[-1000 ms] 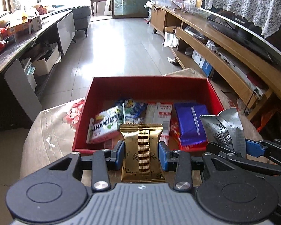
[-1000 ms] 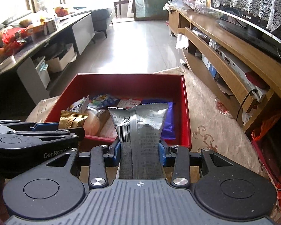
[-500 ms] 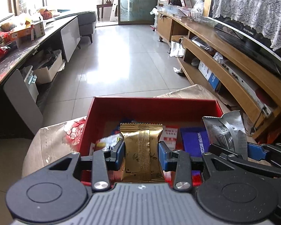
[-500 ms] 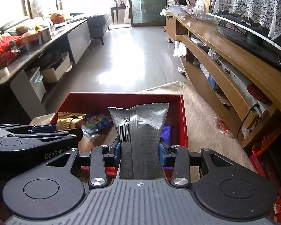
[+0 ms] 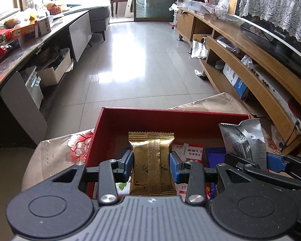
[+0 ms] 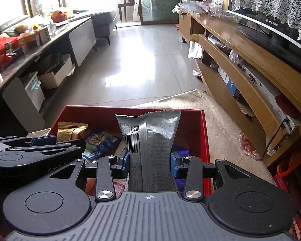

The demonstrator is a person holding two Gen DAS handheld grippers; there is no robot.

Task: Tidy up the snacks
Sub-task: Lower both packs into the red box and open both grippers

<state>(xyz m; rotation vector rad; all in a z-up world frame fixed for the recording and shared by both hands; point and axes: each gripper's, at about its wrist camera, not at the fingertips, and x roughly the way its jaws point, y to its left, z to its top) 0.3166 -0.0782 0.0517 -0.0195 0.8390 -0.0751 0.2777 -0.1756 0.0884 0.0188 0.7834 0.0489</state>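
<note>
Left wrist view: left gripper (image 5: 151, 161) clenched on a gold snack packet (image 5: 152, 162), blue pads pressing its two sides, packet upright over the near part of the red box (image 5: 170, 118). Box sits on a floral-patterned cloth (image 5: 58, 150). Inside the box, behind the gold packet, a white packet with red print (image 5: 192, 152) and a purple packet (image 5: 215, 156) lie flat. At the right edge of this view, the right gripper (image 5: 248, 159) carries a silver snack packet (image 5: 241, 138) above the box's right wall.

Right wrist view: right gripper (image 6: 149, 161) grasping the silver snack packet (image 6: 150, 140), barcode side facing the camera, held upright over the box's (image 6: 202, 132) right half. Left gripper (image 6: 56, 140) enters from the left, gold packet (image 6: 70, 131) in its grip near the box's left wall. A blue-green packet (image 6: 99, 142) lies on the box floor between the two held packets.
</note>
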